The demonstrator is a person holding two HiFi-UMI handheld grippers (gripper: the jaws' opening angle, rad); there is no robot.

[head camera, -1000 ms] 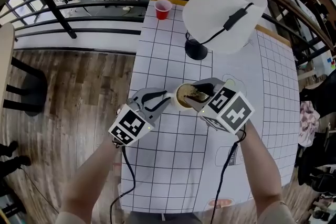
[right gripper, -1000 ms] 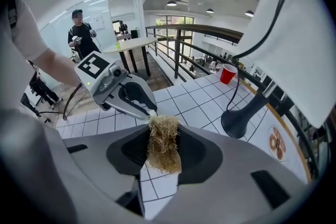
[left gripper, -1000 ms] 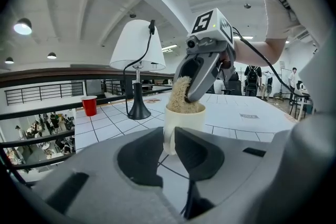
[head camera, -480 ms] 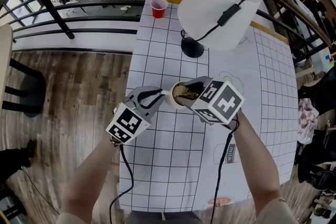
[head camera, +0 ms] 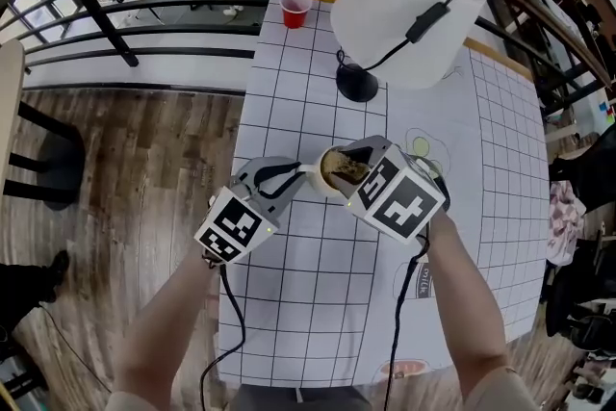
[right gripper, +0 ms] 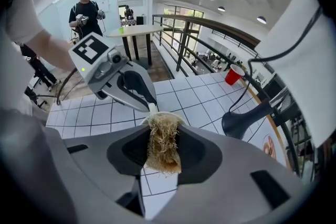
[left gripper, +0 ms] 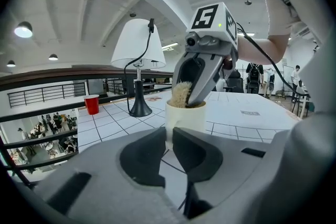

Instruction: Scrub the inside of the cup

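The counter (head camera: 318, 303) I'm working over is a white sheet ruled in a black grid. It butts against a dark railing (head camera: 144, 24), with a wood floor (head camera: 115, 188) to the left. My landmark is the lamp (head camera: 409, 10), a big white shade on a black base with a switch cord hanging down the shade. A red cup (head camera: 295, 10) stands beyond the lamp's base and to its left, by the counter's far edge. The cup (head camera: 332, 173) I'm cleaning is cream-white and sits on my side of the lamp's base, between my two tools. I can't tell whether its bottom rests on the counter. The left gripper (head camera: 289, 183) comes at it from the side away from the lamp. Its fingers (left gripper: 142, 157) are drawn in to a narrow gap, clamped on the cup's handle (head camera: 308, 171), which shows as a white strip between them in the left gripper view. The right gripper (head camera: 351, 170) reaches down from the lamp's side. Its fingers (right gripper: 194, 152) are pinched on a tan, fibrous scrubber (right gripper: 164, 147), whose far end is down inside the cup's mouth. From the left gripper view the scrubber pokes up above the rim.
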